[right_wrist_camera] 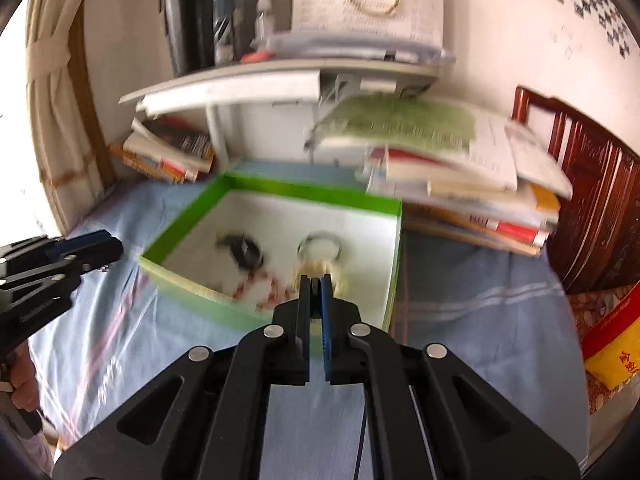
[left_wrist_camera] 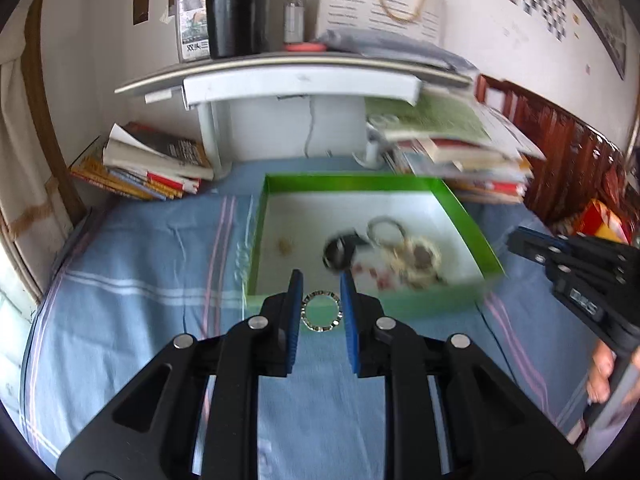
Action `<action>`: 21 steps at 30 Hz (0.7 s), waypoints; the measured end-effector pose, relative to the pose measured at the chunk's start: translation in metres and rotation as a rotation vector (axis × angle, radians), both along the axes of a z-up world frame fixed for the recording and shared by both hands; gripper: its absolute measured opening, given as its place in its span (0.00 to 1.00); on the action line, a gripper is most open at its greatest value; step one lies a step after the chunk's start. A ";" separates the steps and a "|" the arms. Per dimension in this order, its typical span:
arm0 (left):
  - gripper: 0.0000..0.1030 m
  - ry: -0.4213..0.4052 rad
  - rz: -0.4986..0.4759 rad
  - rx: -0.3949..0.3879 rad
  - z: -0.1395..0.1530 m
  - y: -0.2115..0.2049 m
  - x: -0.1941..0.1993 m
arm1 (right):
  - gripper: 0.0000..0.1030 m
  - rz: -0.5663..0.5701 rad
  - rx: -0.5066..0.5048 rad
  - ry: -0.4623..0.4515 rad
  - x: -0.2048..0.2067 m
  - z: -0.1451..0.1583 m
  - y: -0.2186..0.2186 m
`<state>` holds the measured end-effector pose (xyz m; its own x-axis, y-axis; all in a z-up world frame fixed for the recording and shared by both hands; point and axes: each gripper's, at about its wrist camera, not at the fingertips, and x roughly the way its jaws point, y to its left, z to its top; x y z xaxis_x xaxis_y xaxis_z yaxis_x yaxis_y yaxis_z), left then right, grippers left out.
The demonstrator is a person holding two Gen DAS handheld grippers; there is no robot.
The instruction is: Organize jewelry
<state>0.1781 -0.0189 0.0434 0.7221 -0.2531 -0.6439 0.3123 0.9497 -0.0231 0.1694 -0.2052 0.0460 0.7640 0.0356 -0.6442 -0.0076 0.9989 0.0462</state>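
Note:
My left gripper [left_wrist_camera: 320,284] is shut on a silver studded ring bracelet [left_wrist_camera: 321,312], held just in front of the near wall of a green box [left_wrist_camera: 360,300]. The box has a white floor with a black watch [left_wrist_camera: 340,250], a silver bangle [left_wrist_camera: 386,228], a pale bead bracelet [left_wrist_camera: 416,258] and red-and-white beads [left_wrist_camera: 372,274]. My right gripper [right_wrist_camera: 316,280] is nearly closed with nothing between its fingers, above the green box's near wall [right_wrist_camera: 192,284]. It also shows at the right edge of the left wrist view [left_wrist_camera: 516,240]. The left gripper shows at the left of the right wrist view [right_wrist_camera: 108,248].
The box lies on a blue striped cloth [left_wrist_camera: 140,280]. Stacks of books stand behind at the left [left_wrist_camera: 148,164] and right [left_wrist_camera: 460,152]. A white shelf [left_wrist_camera: 296,76] with bottles hangs above. A wooden chair [right_wrist_camera: 592,208] and a yellow-red bag [right_wrist_camera: 616,344] are at the right.

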 end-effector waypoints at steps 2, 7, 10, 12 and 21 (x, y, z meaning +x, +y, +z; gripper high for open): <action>0.19 0.005 0.021 0.004 -0.001 -0.004 0.023 | 0.05 -0.016 0.012 0.008 0.012 0.000 -0.004; 0.19 0.059 0.039 0.027 -0.025 -0.015 0.067 | 0.05 -0.046 0.045 0.061 0.043 -0.021 -0.009; 0.19 0.093 0.042 0.034 -0.041 -0.019 0.085 | 0.05 -0.054 0.047 0.102 0.057 -0.042 -0.005; 0.20 0.114 0.051 0.034 -0.050 -0.020 0.095 | 0.05 -0.057 0.035 0.116 0.063 -0.051 -0.003; 0.65 0.068 0.101 -0.004 -0.042 -0.004 0.079 | 0.57 -0.110 0.028 0.030 0.029 -0.034 -0.004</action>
